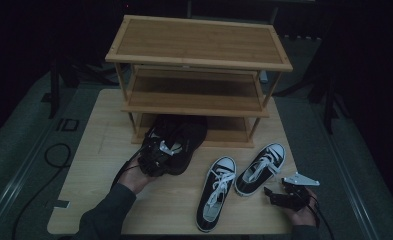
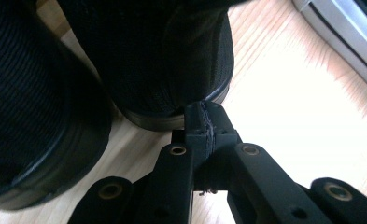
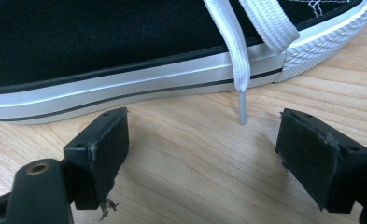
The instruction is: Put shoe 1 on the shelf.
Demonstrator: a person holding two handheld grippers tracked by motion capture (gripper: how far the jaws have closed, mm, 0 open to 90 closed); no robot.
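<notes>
High view: black shoes [image 1: 176,142] near table [image 1: 104,150] middle, at rack [image 1: 199,60] foot, left gripper [image 1: 156,157] pressed together beside them. Sneakers [image 1: 239,182] near front edge, not shelved; right gripper [image 1: 279,196] spread.

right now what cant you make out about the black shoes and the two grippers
- High view: the left gripper covers the black shoes where they meet, and the dim light blurs the two together.
- Left gripper view: the jaws stand pressed together at one shoe's heel; whether they pinch any fabric is hidden by the pads.
- Right gripper view: the sneaker is cut off by the frame edges, so its heel and toe are unseen; the right gripper stands open short of it.
</notes>
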